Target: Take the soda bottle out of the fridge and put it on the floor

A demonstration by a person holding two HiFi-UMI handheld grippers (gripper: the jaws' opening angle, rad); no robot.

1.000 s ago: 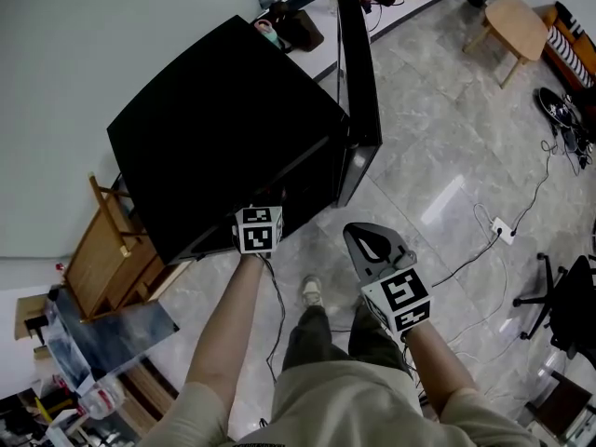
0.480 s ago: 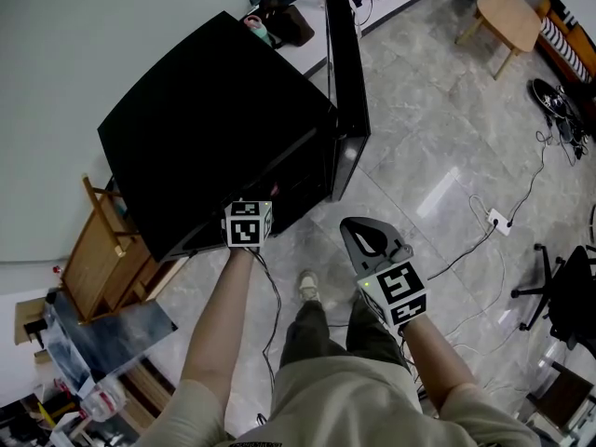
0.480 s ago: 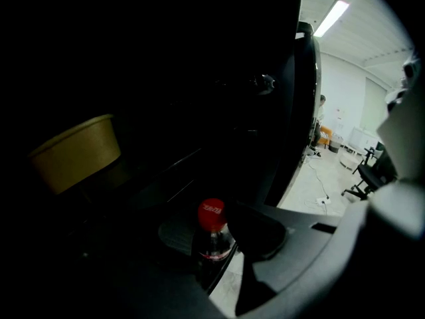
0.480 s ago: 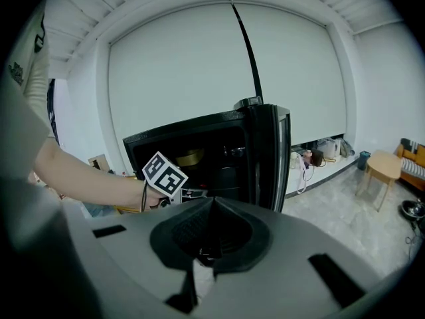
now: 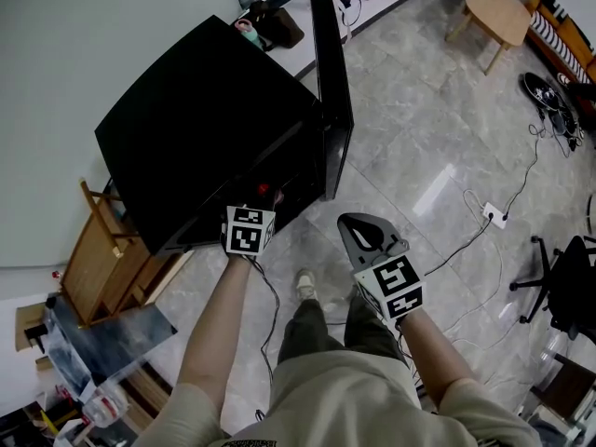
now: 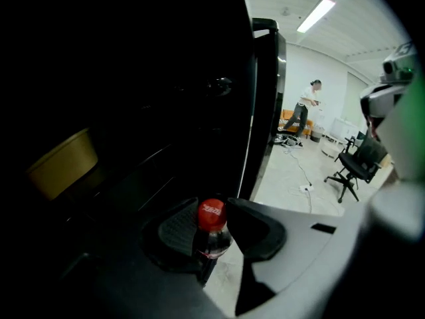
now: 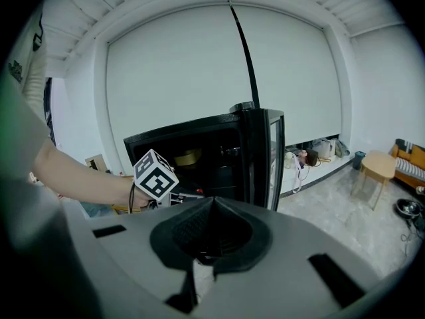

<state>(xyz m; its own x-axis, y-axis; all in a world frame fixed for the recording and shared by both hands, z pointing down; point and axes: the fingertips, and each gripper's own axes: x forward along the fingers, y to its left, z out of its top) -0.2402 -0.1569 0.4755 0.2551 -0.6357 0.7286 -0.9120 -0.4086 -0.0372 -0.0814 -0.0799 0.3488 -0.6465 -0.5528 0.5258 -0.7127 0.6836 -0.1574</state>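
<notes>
In the head view, the black fridge (image 5: 205, 128) stood at 11 o'clock with its door (image 5: 331, 91) swung open toward 12, on a grey marble floor (image 5: 419, 156). The left gripper (image 5: 250, 223) reached into the fridge's open front, and a red speck showed just past its marker cube at 12 o'clock of it. The right gripper (image 5: 366, 234) hung apart at 3 o'clock of the left one, over the floor and above the person's shoe (image 5: 305, 287). In the left gripper view, the soda bottle (image 6: 212, 241) stood upright between the jaws, its red cap (image 6: 212, 212) poking up above the pads. The left gripper (image 6: 211, 208) was clenched on the bottle's neck, with the dark fridge interior behind. A yellowish bowl (image 6: 63, 165) sat on a shelf at 9 o'clock, while at 2 o'clock, beyond the door edge, a person (image 6: 303, 111) and an office chair (image 6: 352, 168) were far across the room. In the right gripper view, the right gripper (image 7: 212, 201) had its jaws pressed together with nothing between them. The open fridge lay at 12 o'clock, the left gripper's cube at 10 — and a round wooden table (image 7: 378, 166) at 3.
</notes>
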